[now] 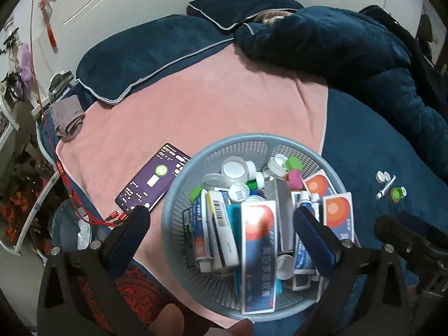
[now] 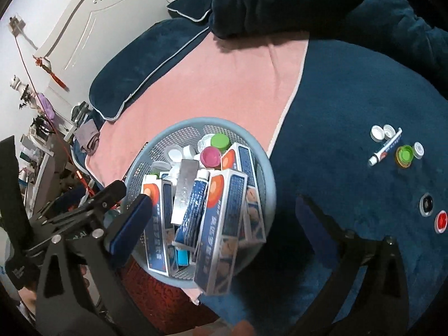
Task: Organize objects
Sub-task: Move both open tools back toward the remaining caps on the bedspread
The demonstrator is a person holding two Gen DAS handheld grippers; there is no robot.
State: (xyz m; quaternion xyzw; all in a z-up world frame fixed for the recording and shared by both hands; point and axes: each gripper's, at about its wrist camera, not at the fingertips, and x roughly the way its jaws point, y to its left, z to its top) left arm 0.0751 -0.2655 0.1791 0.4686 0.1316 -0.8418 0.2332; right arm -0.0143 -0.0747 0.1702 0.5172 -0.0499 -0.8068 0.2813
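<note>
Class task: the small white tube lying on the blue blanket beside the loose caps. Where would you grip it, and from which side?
Grip the small white tube across its middle, coming from above. It lies flat and slanted, with caps crowding its upper end and the green cap close beside it, so set the fingers across its narrow width.

The basket (image 2: 263, 173) is crammed with upright boxes (image 2: 221, 232) and jars, so I see no gap inside. Open blue bedding (image 2: 336, 168) lies between it and the loose caps (image 2: 406, 151); a phone (image 1: 154, 179) sits beside its other side.
</note>
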